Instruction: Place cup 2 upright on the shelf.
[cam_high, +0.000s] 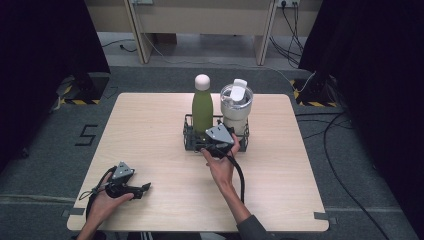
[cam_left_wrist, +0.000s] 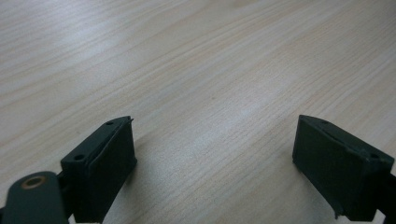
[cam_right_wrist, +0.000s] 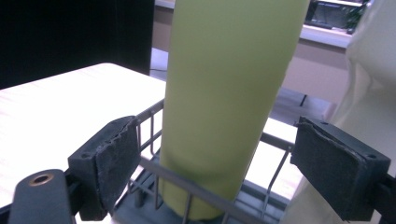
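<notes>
Nearest the high camera, the left gripper (cam_high: 145, 187) is rested low on the near left part of the wooden table (cam_high: 150, 125), held in the person's left hand (cam_high: 102, 200); in the left gripper view its jaws are seen spread wide over bare wood, with nothing between them.

Of the things in hand, the table is the largest, pale and grained, with rounded corners. On its far middle a black wire rack (cam_high: 189, 139) is set, and in it two vessels are stood upright side by side: a green bottle (cam_high: 202, 110) with a pale cap, and to its right a cream tumbler (cam_high: 236, 112) with a clear lid. The right gripper (cam_high: 212, 146) is held at the near rail of the rack. In the right gripper view its jaws are seen wide apart, with the green bottle (cam_right_wrist: 229, 93) between them but not touched, and the rack's top wire (cam_right_wrist: 196, 186) crossing in front of the bottle's foot.

Trouble could be expected if the jaws were closed this low: the wire might be caught along with the bottle, so that the rack is dragged or tipped. The tumbler, just beside, might be knocked by the outer jaw.

Around the table, grey floor, dark curtains, trailing cables and a wooden bench behind are seen.
</notes>
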